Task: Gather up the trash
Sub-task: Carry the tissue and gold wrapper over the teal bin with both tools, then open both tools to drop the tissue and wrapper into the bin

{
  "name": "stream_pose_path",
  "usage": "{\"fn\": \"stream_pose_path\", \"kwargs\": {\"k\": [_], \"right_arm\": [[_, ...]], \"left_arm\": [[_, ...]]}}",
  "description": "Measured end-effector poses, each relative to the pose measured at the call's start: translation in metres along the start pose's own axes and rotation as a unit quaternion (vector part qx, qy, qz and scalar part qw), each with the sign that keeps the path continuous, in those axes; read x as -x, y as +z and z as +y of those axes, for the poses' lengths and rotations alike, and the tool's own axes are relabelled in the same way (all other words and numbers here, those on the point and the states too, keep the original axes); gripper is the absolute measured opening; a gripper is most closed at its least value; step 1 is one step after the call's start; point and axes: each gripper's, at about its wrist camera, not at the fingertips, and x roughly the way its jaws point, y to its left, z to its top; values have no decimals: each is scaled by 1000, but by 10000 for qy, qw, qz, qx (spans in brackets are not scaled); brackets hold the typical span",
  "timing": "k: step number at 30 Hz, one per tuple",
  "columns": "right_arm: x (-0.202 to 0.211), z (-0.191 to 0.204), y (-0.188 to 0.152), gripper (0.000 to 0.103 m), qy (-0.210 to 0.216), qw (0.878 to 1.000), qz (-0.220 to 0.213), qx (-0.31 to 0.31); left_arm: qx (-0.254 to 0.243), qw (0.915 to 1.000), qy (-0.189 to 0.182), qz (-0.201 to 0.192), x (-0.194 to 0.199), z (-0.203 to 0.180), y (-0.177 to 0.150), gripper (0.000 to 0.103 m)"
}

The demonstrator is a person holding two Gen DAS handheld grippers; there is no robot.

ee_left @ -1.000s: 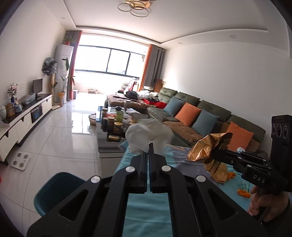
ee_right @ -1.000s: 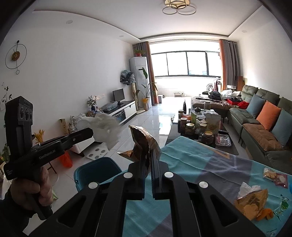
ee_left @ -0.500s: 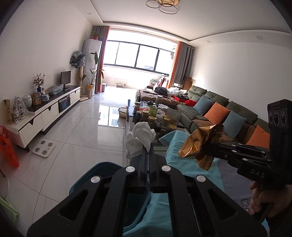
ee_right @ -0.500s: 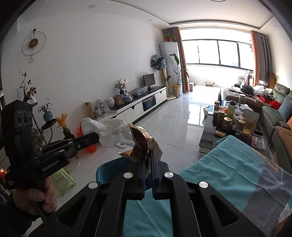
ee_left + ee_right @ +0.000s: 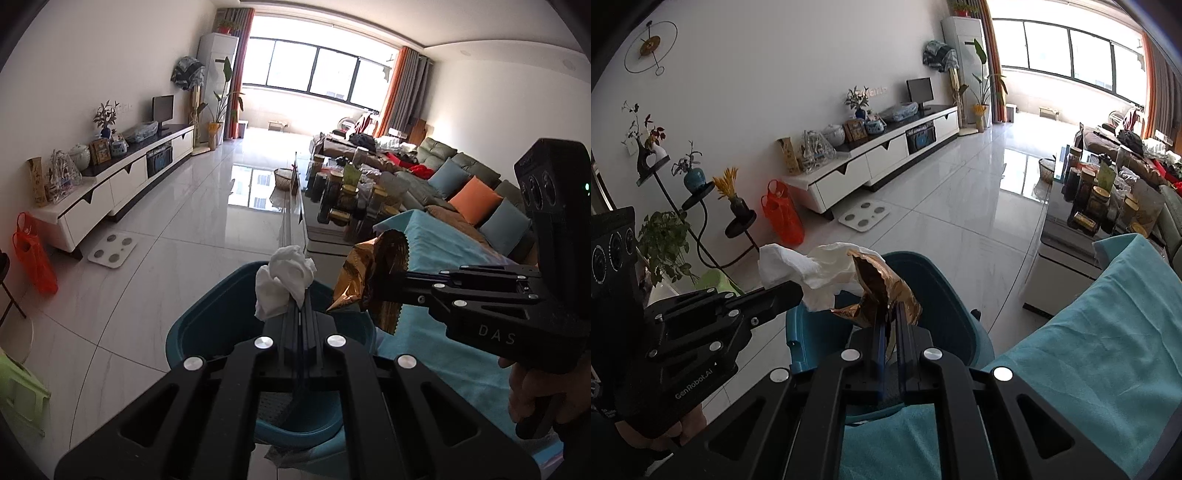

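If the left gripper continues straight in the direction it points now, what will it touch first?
Probably the far inner wall of the teal bin. The left gripper, shut on the white tissue, points over the bin's opening; depth is unclear, so it may pass above the rim to the floor.

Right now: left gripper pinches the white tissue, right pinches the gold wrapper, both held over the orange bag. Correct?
Not the orange bag. Both wrist views show the left gripper with the white tissue and the right gripper with the gold wrapper over the teal bin.
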Motion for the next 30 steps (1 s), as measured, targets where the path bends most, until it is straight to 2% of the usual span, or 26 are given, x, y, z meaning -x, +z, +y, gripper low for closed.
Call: {"fn": "stream_pose_path", "kwargs": {"k": [8,11,15,16,18,22,30], "right_arm": [[-37,2,-6,4,-104,9984,555,-19],[-45,2,-6,4,-147,9976,671,-35],[-52,0,-7,4,-158,9967,789,-40],[-53,0,-7,5,-149,9966,813,-49],[-55,-1,-7,16,-146,9963,842,-51],[-56,-1,-9,23,-183,9963,842,-59],[-43,-8,-9,28,-174,9977,631,-171]], "left_arm": [[100,9973,236,685,-51,7,-23,2],[119,9960,284,834,-63,8,-26,2],[98,9945,357,983,-68,-9,-28,2],[84,9942,372,1007,-71,-10,-28,3],[83,9937,397,1045,-70,-9,-29,5],[52,9929,483,1087,-74,-13,-29,19],[-1,9931,616,999,-69,-16,-24,36]]}}
